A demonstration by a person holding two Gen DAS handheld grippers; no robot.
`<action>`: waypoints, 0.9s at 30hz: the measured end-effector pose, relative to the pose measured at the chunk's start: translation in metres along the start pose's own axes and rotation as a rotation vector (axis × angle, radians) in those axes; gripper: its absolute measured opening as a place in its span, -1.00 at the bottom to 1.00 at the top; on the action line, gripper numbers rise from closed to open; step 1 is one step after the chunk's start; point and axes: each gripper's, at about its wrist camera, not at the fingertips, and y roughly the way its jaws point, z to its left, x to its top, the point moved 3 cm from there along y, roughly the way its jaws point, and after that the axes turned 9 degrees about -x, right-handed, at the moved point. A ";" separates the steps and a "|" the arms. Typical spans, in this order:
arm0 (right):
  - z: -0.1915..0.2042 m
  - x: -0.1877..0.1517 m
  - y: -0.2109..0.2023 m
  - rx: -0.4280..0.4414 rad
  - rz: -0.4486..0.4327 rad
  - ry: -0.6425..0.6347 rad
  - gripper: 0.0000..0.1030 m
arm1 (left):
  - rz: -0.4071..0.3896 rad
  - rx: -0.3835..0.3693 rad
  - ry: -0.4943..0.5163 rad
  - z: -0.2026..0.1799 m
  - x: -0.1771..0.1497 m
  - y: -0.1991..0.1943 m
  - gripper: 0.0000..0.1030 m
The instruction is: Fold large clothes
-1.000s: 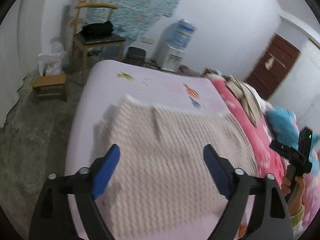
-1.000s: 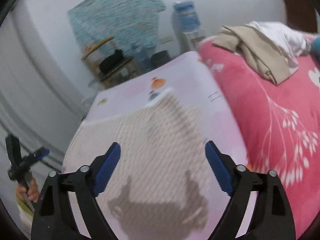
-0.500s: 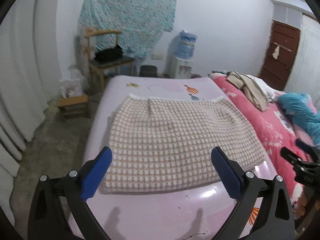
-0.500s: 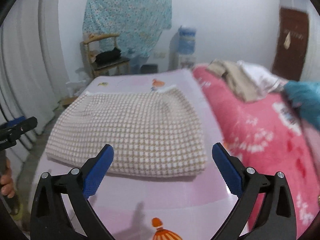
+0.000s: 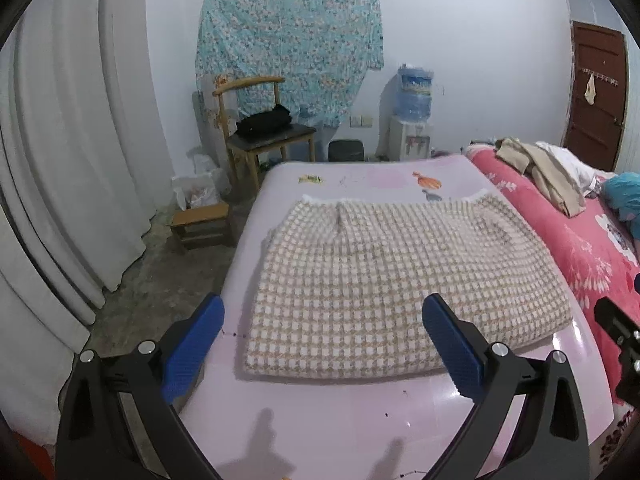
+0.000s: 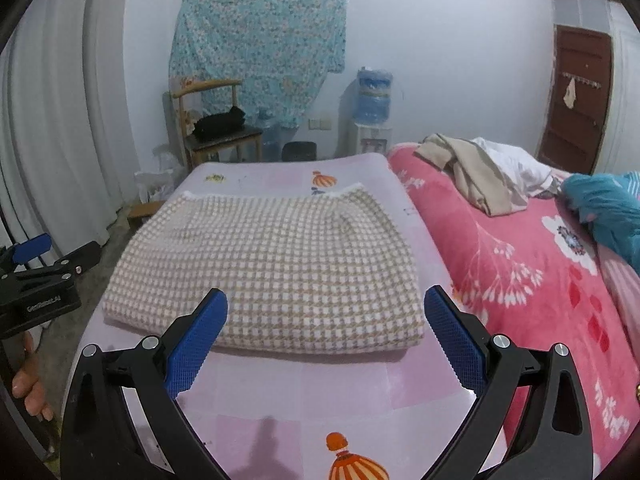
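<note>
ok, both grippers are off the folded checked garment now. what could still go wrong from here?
1. The checked garment lies near the mat's left edge, over bare floor; a nudge could drag it off.
2. The left gripper and right gripper sit close together, so they could clash.
3. The beige clothes lie tangled; grabbing them may lift several.

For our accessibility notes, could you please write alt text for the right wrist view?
A folded checked garment lies flat on a pink sheet, beyond the open, empty right tongs. A red floral blanket lies alongside.

Water dispenser by wall, black bag (prob.) on chair, brown door rt.
</note>
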 end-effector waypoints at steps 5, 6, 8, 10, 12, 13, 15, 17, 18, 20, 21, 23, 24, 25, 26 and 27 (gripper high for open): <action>0.010 -0.011 0.012 -0.039 0.069 -0.040 0.84 | 0.104 0.009 -0.027 -0.004 -0.012 0.017 0.89; 0.010 -0.014 0.017 -0.040 0.098 -0.036 0.84 | 0.126 0.024 -0.033 -0.004 -0.015 0.020 0.89; 0.012 -0.018 0.021 -0.023 0.132 -0.023 0.84 | 0.157 0.034 -0.038 -0.005 -0.020 0.026 0.89; 0.011 -0.021 0.025 0.006 0.167 0.002 0.84 | 0.196 0.046 -0.042 -0.005 -0.026 0.033 0.89; 0.012 -0.024 0.028 0.018 0.189 0.013 0.84 | 0.226 0.045 -0.049 -0.007 -0.030 0.038 0.89; 0.013 -0.026 0.027 0.017 0.193 0.011 0.84 | 0.236 0.047 -0.051 -0.008 -0.031 0.039 0.89; 0.014 -0.029 0.029 0.011 0.204 0.001 0.84 | 0.249 0.051 -0.052 -0.010 -0.034 0.041 0.89; 0.015 -0.030 0.029 0.015 0.214 -0.003 0.84 | 0.256 0.052 -0.055 -0.010 -0.035 0.042 0.89; 0.016 -0.031 0.030 0.019 0.222 -0.004 0.84 | 0.263 0.049 -0.056 -0.011 -0.036 0.043 0.89; 0.017 -0.031 0.032 0.022 0.233 -0.005 0.84 | 0.269 0.048 -0.062 -0.010 -0.036 0.043 0.89; 0.017 -0.031 0.033 0.023 0.239 -0.003 0.84 | 0.272 0.047 -0.065 -0.009 -0.036 0.044 0.89; 0.017 -0.032 0.035 0.027 0.249 -0.001 0.84 | 0.277 0.043 -0.072 -0.008 -0.036 0.045 0.89; 0.016 -0.032 0.036 0.029 0.253 -0.001 0.84 | 0.279 0.043 -0.073 -0.008 -0.036 0.045 0.89; 0.017 -0.032 0.037 0.032 0.258 0.000 0.84 | 0.281 0.041 -0.076 -0.007 -0.036 0.045 0.89; 0.017 -0.033 0.038 0.032 0.261 0.000 0.84 | 0.284 0.040 -0.078 -0.007 -0.037 0.045 0.89; 0.017 -0.033 0.038 0.032 0.263 -0.001 0.84 | 0.288 0.038 -0.080 -0.007 -0.038 0.046 0.89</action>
